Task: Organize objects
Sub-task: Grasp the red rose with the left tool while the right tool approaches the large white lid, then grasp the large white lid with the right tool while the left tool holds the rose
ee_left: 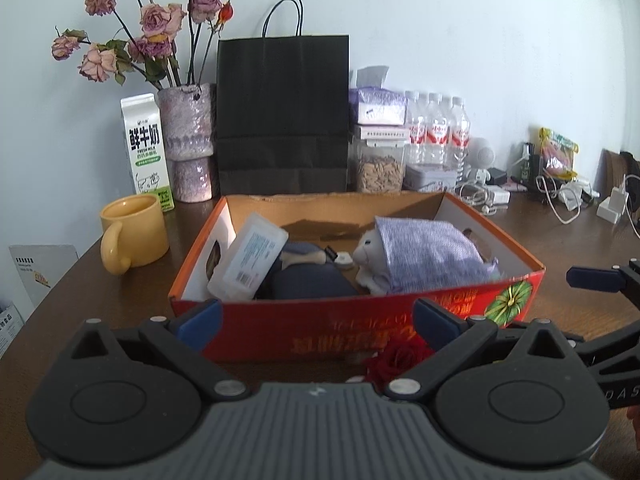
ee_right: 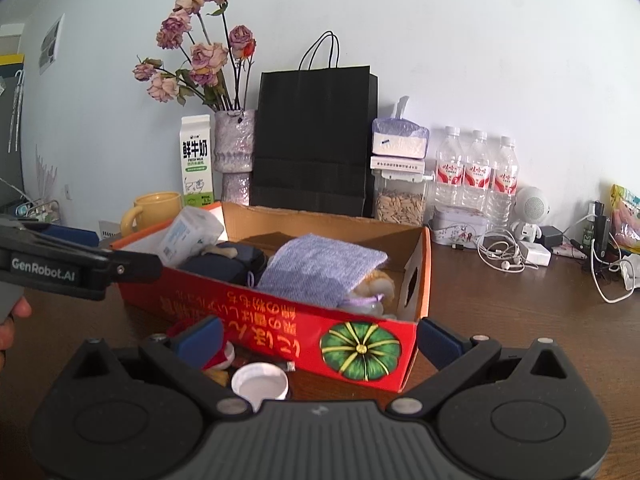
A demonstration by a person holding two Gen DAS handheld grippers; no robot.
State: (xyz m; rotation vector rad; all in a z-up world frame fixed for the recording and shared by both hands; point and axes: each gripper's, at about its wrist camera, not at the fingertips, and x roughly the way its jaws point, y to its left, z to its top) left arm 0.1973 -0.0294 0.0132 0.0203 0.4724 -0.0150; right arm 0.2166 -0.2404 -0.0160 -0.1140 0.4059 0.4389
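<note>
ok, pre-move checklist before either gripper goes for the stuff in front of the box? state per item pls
1. Left gripper open and empty: ok, jaws stand wide, nothing between them.
2. Right gripper open and empty: ok, jaws stand wide.
3. Targets located: ok, a white cap and a red flower lie on the table in front of the red box; other small bits beside the cap, cannot tell what.
4. Box has free space: ok, bare floor at the back; purple pouch, white case and dark bundle fill the front.
5. Grippers apart from each other: ok, though close by.
6. Yellow mug out of the path: ok, left of the box.
</note>
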